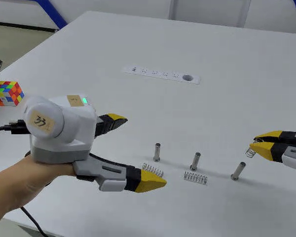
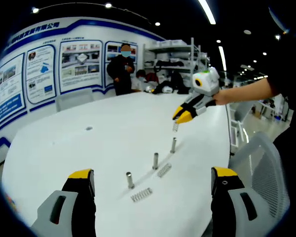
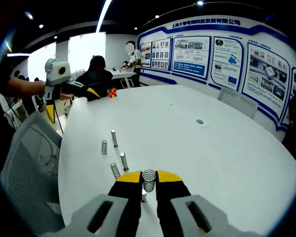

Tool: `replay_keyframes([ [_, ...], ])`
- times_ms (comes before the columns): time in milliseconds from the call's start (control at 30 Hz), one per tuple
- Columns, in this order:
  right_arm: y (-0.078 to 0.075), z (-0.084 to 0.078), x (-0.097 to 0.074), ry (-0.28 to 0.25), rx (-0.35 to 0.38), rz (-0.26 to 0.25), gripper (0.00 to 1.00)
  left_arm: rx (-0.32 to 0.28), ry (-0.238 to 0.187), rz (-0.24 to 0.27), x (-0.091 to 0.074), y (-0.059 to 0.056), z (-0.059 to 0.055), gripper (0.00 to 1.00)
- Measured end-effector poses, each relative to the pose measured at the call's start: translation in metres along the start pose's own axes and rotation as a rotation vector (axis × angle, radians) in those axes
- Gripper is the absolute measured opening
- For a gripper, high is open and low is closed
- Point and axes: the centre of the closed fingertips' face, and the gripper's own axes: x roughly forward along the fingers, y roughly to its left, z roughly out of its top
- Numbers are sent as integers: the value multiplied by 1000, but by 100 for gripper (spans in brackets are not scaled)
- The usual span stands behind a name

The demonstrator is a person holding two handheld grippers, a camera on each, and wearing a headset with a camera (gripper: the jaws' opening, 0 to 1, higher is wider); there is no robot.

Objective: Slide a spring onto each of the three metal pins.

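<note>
Because the white surface [image 1: 212,54] is wide and mostly bare, I can work both tools over it without crowding. My left hand-held gripper [image 1: 138,150] sits at 8 o'clock in the head view, its jaws spread wide with nothing between them. I judge it is parked beside the near end of the row, ready to pick up a loose spring.

My right hand-held gripper [image 1: 256,142] reaches in from 3 o'clock with its yellow tips pinched on the held spring [image 1: 250,152]. Its own view shows the coil upright between the tips, with the top of a pin just below. That suggests to me the coil is being lined up to drop over that pin.

A power strip [image 1: 163,75] lies at 12 o'clock and a coloured cube [image 1: 6,93] at 9 o'clock by the edge. Both are well apart from the work.

The three pins [image 1: 196,161] stand in a row running from centre towards 4 o'clock, all bare. The parts lie straight on the surface rather than in any tray. One loose spring [image 1: 153,170] lies just at 6 o'clock of the first pin, and a second loose spring [image 1: 195,177] lies the same way below the middle pin.
</note>
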Motion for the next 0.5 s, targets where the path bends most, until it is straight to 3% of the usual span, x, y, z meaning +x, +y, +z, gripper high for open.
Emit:
replay_keyframes([
  [133, 3, -6, 5, 12, 9, 10, 11, -8, 17, 4, 0, 1, -5, 100],
  [500, 5, -13, 10, 22, 30, 29, 11, -20, 14, 2, 3, -2, -5, 100],
])
